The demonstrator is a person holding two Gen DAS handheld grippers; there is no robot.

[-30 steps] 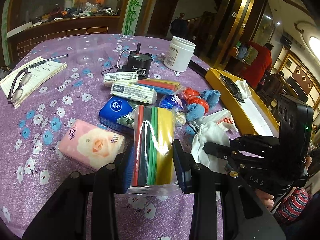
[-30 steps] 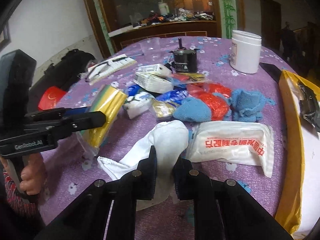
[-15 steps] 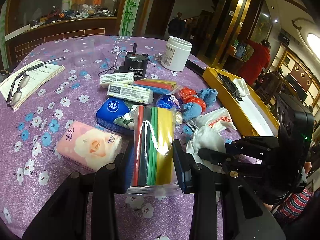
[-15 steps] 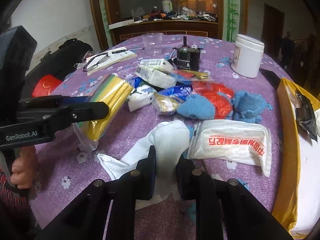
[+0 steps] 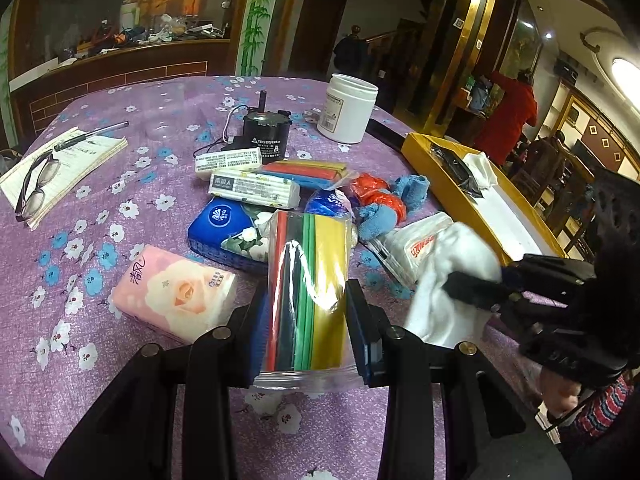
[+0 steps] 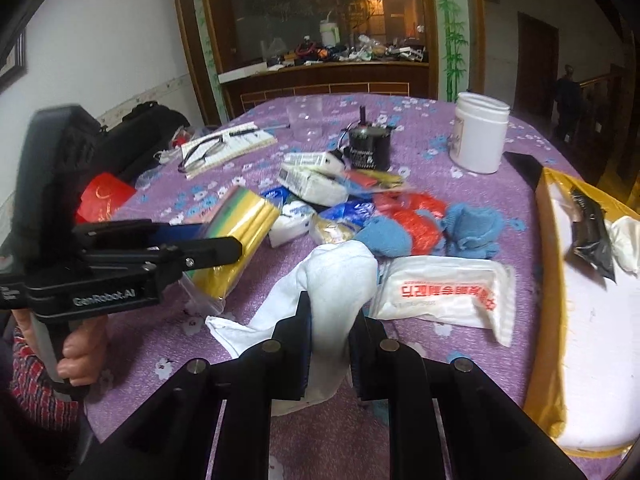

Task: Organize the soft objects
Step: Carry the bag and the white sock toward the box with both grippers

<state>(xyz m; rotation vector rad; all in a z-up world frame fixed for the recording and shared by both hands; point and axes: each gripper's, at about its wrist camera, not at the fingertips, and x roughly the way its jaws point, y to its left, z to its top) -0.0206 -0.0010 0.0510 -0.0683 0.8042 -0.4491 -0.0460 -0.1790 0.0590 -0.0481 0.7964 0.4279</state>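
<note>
My left gripper (image 5: pixel 308 320) is shut on a clear zip bag of coloured strips (image 5: pixel 310 280), red, green and yellow, held above the purple flowered tablecloth (image 5: pixel 120 240); the bag also shows in the right wrist view (image 6: pixel 236 236). My right gripper (image 6: pixel 330 332) is shut on a white sock (image 6: pixel 336 280), lifted off the cloth; the sock also shows in the left wrist view (image 5: pixel 452 280). Blue socks (image 6: pixel 472 224), a red soft item (image 6: pixel 416 216) and tissue packs (image 5: pixel 176 296) lie in the middle pile.
A yellow box (image 6: pixel 548 280) with a white lining stands at the right, holding a black packet (image 6: pixel 588 232). A white jar (image 6: pixel 480 136), a black motor (image 6: pixel 368 148), a clear cup (image 6: pixel 306 120), a notebook with glasses (image 5: pixel 48 172) and a white wipes pack (image 6: pixel 444 292) lie around.
My right gripper has lifted the white sock up off the cloth and a little toward the yellow box. My left gripper still holds the bag, raised slightly.
</note>
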